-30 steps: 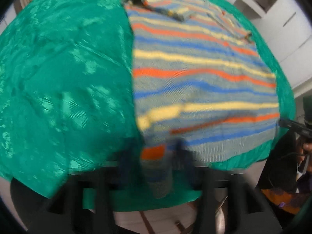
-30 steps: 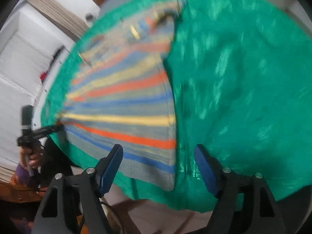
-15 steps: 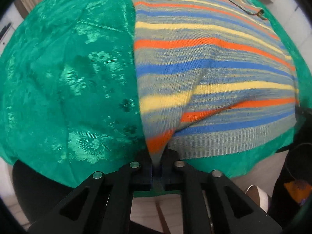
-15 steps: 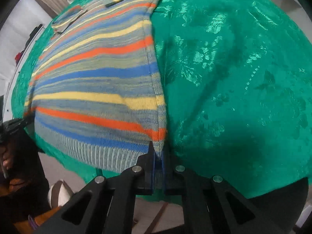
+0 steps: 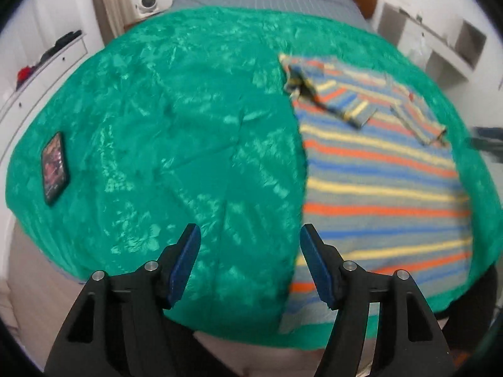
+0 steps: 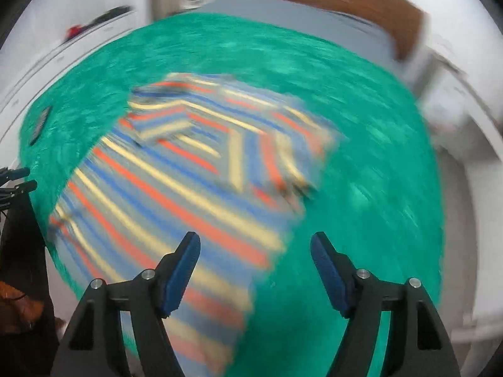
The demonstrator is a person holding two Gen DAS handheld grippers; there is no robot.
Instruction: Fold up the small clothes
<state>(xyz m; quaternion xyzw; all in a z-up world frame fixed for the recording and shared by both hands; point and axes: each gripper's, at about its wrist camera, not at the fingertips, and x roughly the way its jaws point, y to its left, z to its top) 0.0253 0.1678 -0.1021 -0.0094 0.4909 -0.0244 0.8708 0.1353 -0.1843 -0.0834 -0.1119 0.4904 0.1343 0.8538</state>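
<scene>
Risk, hem: the striped sweater [image 5: 380, 185] lies with its bottom edge hanging past the near edge of the bed; in my judgement a careless pull could drag it off the green bedspread [image 5: 176, 144].
Risk, sleeves: both sleeves are folded in over the chest; a quick lift of the hem might shake them loose and spoil the fold.
Risk, aim: the right wrist view is smeared with motion, so a grab from there could pinch bedspread along with knit.
Left hand-held gripper [image 5: 248, 267]: jaws spread wide, holding nothing, above bare bedspread.
Sweater from left hand-held gripper: at about 2 o'clock, its left edge just beside the right finger.
Right hand-held gripper [image 6: 254, 270]: jaws spread wide, empty.
Sweater from right hand-held gripper: at about 11 o'clock, its right edge running down between the fingers.
Phone [image 5: 55, 168]: at 9 o'clock on the bedspread, well apart from the sweater.
</scene>
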